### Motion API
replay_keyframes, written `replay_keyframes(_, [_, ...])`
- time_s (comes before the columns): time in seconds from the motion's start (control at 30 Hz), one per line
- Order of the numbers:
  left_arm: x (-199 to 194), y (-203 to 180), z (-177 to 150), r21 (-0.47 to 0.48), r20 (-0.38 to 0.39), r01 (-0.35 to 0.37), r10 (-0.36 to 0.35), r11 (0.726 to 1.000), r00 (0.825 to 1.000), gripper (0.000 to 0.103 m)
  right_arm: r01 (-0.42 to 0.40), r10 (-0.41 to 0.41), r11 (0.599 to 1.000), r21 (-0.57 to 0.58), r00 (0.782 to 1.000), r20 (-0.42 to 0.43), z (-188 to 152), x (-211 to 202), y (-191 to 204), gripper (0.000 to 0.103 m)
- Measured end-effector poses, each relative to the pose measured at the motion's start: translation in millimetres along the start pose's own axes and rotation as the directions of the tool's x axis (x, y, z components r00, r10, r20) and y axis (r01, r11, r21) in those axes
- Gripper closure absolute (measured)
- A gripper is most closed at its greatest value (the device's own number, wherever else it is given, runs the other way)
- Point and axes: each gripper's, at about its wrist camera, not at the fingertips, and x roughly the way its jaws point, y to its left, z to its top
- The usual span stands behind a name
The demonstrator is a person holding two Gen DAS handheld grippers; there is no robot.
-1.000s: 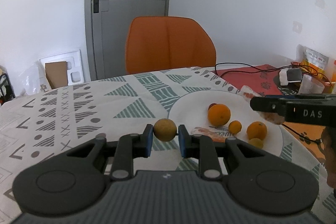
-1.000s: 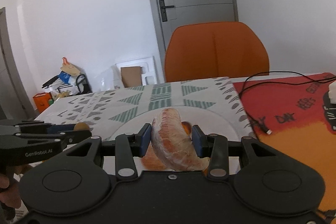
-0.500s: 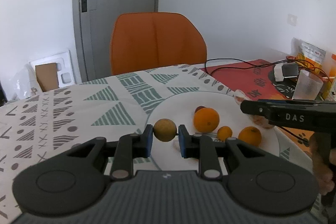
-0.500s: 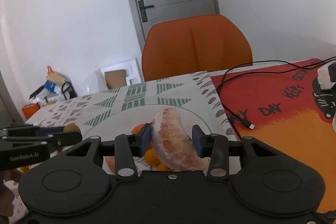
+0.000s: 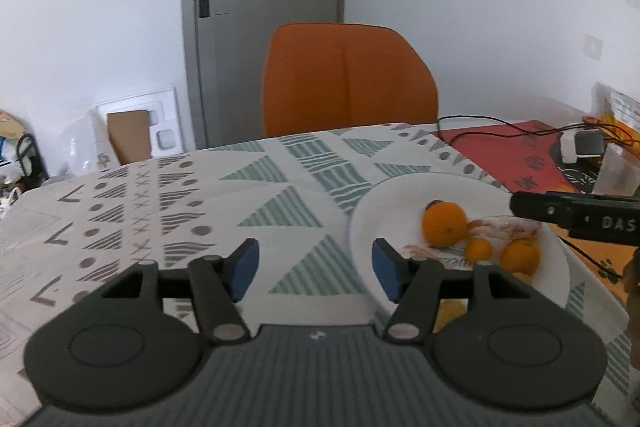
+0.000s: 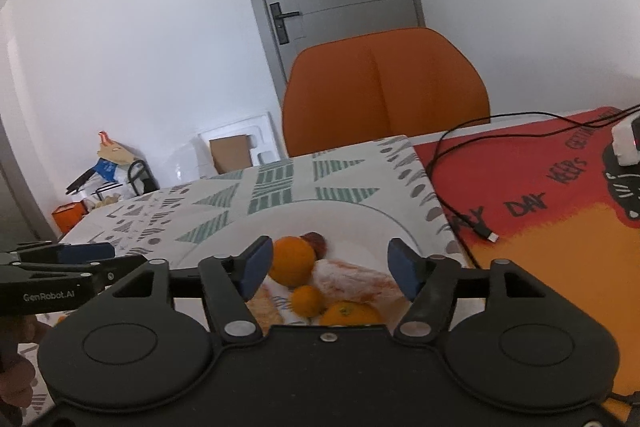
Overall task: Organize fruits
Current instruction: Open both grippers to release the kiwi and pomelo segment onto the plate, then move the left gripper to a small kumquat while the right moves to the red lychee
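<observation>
Our left gripper (image 5: 315, 269) had just been opening; its jaws stood about half apart with nothing between them, the white plate (image 5: 394, 193) just ahead to its right. Our right gripper (image 6: 331, 269) had also just been opening, empty, with the peeled pomelo segment (image 6: 352, 277) lying on the plate below it beside a large orange (image 6: 291, 259) and two smaller oranges (image 6: 306, 301). To release well, we judged, both tools should lift straight back so no pad nudged fruit off. "GenRobot.AI" and "DAS" were legible on the tools; the red mat (image 6: 532, 183) read "DAY" and "KEEPS".
</observation>
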Motion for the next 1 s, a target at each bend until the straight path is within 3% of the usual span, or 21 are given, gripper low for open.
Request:
replay_keyframes(0.23, [-21, 18, -6, -0.011, 0.022, -0.044, 0.045, 0.999, 0.999, 0.024, -0.031, 0.032, 0.999, -0.028, 0.999, 0.006, 0, -10, 19, 0.026])
replay_keyframes(0.57, [-44, 43, -17, -0.055, 0.024, -0.062, 0.064, 0.997, 0.998, 0.023, -0.064, 0.064, 0.998, -0.024, 0.998, -0.022, -8, -15, 43, 0.013])
replay_keyframes(1.0, [-64, 73, -30, -0.105, 0.026, -0.086, 0.089, 0.991, 0.996, 0.023, -0.101, 0.099, 0.993, -0.064, 0.994, -0.039, -12, -18, 78, 0.01])
